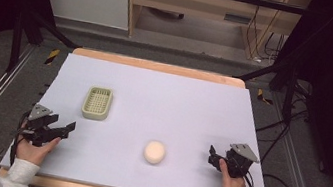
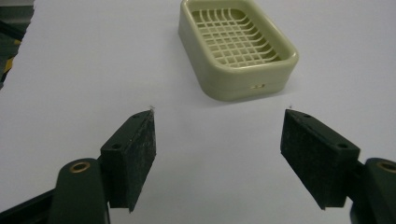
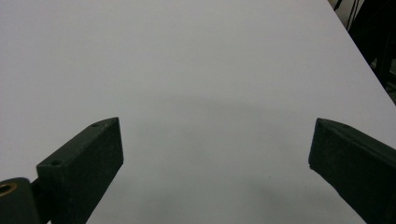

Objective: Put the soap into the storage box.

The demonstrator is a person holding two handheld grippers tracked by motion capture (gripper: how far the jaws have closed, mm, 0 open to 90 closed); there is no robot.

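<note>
Left gripper (image 2: 219, 140) hangs with jaws spread, aimed at the soap dish (image 2: 238, 49) just ahead; right gripper (image 3: 215, 154) likewise gapes, empty; the soap bar (image 1: 154, 152) lies right of the dish, nearer the person.

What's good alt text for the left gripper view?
A pale green soap dish with a grid floor sits empty on the white table, just ahead of the left gripper. The gripper's two black jaws rise from the bottom edge, spread wide apart with nothing between them.

Left tool (image 1: 68, 127) jaws apart; right tool (image 1: 211, 156) jaws apart.
</note>
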